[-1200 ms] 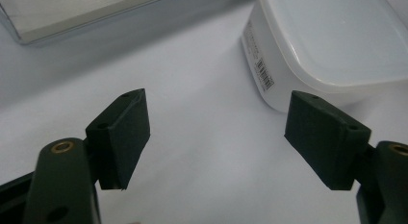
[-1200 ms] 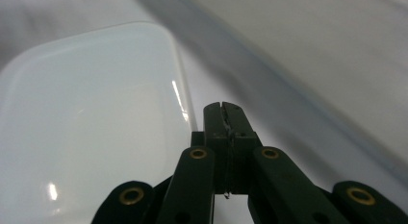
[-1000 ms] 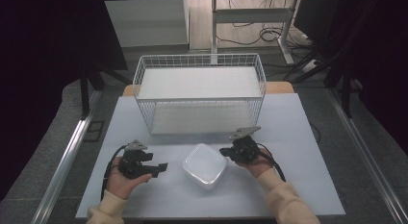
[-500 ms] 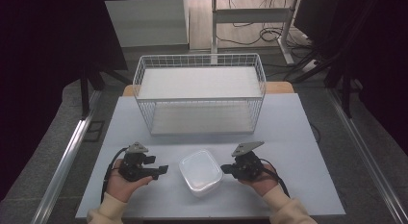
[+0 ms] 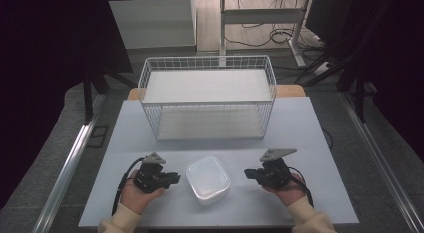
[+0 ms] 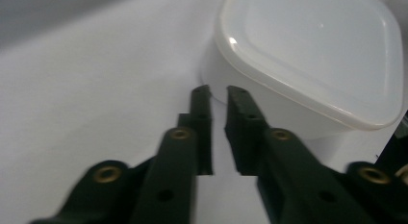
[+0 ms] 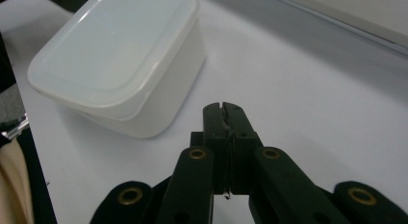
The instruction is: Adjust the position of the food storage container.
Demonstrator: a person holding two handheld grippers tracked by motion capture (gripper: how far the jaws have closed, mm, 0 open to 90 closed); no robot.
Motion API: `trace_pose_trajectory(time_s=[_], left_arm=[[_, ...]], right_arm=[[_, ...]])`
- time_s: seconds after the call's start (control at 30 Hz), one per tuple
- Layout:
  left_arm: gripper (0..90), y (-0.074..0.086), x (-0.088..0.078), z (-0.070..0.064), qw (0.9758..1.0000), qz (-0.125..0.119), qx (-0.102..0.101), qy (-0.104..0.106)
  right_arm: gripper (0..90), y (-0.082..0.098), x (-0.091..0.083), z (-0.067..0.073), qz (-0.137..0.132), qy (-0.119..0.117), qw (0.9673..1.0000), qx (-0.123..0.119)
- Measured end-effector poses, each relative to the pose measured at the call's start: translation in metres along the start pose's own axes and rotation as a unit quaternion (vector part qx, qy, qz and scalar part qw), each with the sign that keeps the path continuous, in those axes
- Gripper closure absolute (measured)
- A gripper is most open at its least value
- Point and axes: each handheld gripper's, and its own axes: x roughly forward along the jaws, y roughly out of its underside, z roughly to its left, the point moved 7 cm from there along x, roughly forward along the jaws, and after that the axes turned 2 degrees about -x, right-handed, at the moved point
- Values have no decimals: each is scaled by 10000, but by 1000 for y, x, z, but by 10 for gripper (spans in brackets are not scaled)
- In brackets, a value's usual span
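Observation:
A white lidded plastic container sits on the pale table near its front edge, between my two grippers. My left gripper lies just left of it and points at its side. In the left gripper view its jaws have just been closing, and a narrow gap with nothing in it remains, a little short of the container. My right gripper rests to the right of the container, a short way off. Its jaws are shut and empty, and the container shows at upper left.
A white wire basket stands at the back middle of the table, empty, with its open top up. Bare table lies between basket and container. Metal rails run along both sides of the table. Cables lie on the floor beyond.
The left gripper's jaws have closed from wide to a narrow gap. The right hand has drawn back to the right and nearer the front edge. The container slid slightly towards the front.

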Motion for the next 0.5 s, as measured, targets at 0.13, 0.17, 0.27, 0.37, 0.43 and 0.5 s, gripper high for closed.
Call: trace_pose_trajectory(time_s=[0.13,0.17,0.27,0.37,0.43,0.5], left_arm=[[897,1,4,-3,9999,122,11,37],[899,2,4,-1,9999,113,-28,20],[900,2,5,0,9999,111,-74,12],[900,1,7,-2,9999,136,-52,19],[900,-2,9,-3,9999,122,-29,28],[900,-6,11,-5,9999,106,-22,46]], right_arm=[[686,4,-14,-10,-184,144,9995,221],[600,6,-19,-14,-250,176,9992,272],[463,11,-23,-20,-289,263,9986,343],[402,14,-25,-24,-325,366,9978,440],[354,15,-26,-27,-375,462,9969,524],[326,15,-27,-29,-413,517,9962,560]])
